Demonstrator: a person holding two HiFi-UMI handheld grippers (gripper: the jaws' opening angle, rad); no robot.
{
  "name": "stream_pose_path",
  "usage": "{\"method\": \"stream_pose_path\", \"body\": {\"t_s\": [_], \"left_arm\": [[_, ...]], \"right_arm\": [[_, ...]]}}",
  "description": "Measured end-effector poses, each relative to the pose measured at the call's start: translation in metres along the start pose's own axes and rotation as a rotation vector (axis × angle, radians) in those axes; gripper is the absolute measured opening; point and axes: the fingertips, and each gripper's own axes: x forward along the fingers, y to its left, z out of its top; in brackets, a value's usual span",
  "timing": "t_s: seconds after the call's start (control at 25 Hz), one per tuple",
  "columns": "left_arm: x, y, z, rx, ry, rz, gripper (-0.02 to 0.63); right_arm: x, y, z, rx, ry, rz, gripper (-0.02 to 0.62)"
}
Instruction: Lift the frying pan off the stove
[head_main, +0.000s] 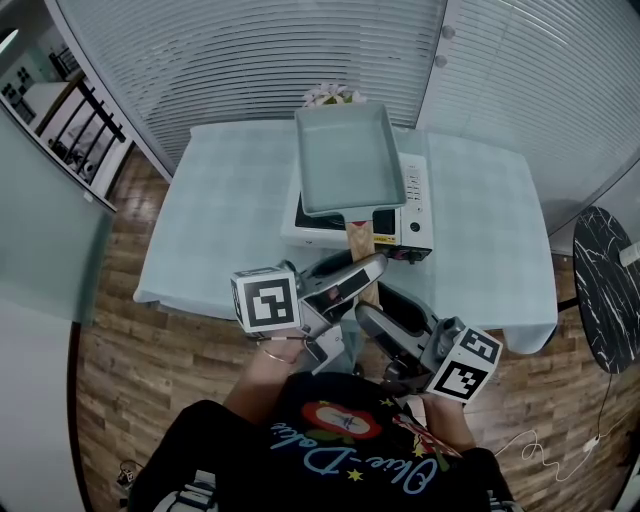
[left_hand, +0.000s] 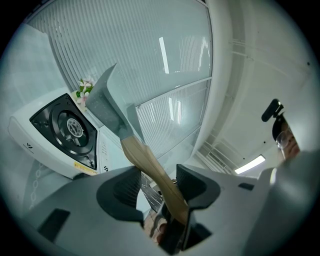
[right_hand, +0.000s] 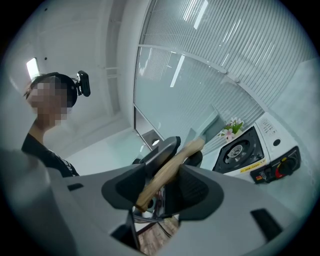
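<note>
frying pan (head_main: 345, 155) handle (head_main: 359, 235) end hidden where left tongs (left_hand: 158, 174) and right tongs (right_hand: 162, 174) both clamp it

the handle (head_main: 359, 236) loses its near end under the left gripper (head_main: 360, 285) in the head view, and in the left gripper view its butt runs out of sight behind the jaw roots. beyond both grippers the frying pan (head_main: 349, 157) covers the stove (head_main: 418, 205) top, hiding the burner there (the gripper views catch the pan edge-on, its inside unseen). flowers (head_main: 331, 95) past the pan show only in part. print on the stove's yellow label (right_hand: 251, 165) is too small to read. off to the right gripper's (head_main: 372, 305) right, a dark round table (head_main: 608, 290) is cut by the edge.
</note>
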Motion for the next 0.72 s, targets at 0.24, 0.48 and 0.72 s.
{"method": "stream_pose_path", "body": {"t_s": [0.24,0.48,0.72], "left_arm": [[-0.0009,-0.0002,-0.0045,0.001,0.008,0.002,0.209],[0.0016,-0.0013,-0.0042,0.008,0.004,0.002,0.209],[-0.0006,-0.0039,-0.0057,0.008,0.011,0.007,0.209]], "right_arm": [[-0.0026,0.0013,-0.0019,-0.001,-0.003,0.0,0.198],[-0.0047,0.0013,0.0,-0.003,-0.008,0.002,0.198],[-0.0051,0.0052,0.0001,0.001,-0.008,0.001,0.199]]}}
